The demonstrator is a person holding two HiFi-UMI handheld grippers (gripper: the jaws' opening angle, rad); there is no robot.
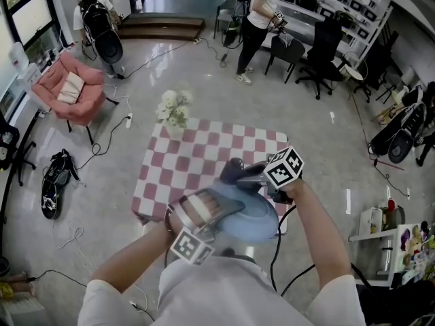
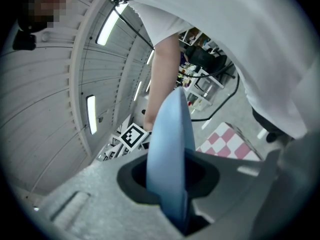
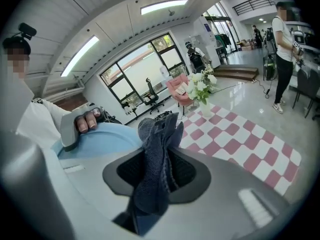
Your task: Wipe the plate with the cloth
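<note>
While the left gripper (image 2: 172, 184) is clamped on the rim of the pale-blue plate (image 2: 170, 134) — held above the near edge of the checked bench (image 1: 197, 158) — the right gripper (image 3: 157, 174) pinches a dark cloth (image 3: 157, 134) there too. The plate looks stiff, slick and breakable (a rim hold suits it); the cloth seems limp. No legible writing.

The plate (image 2: 170, 134) is showing a smooth, pale blue surface with a soft satin sheen; plastic or glazed ware, cannot tell. The cloth (image 3: 157, 134) is presenting as dark blue, coarse-woven and matt. The left gripper (image 2: 170, 184) and right gripper (image 3: 159, 176) are showing grey, finely grained matt plastic. The checked tablecloth (image 1: 204, 155) is lying matt; the floor (image 1: 292, 107), at twelve o'clock from it, is reflecting light glossily.
</note>
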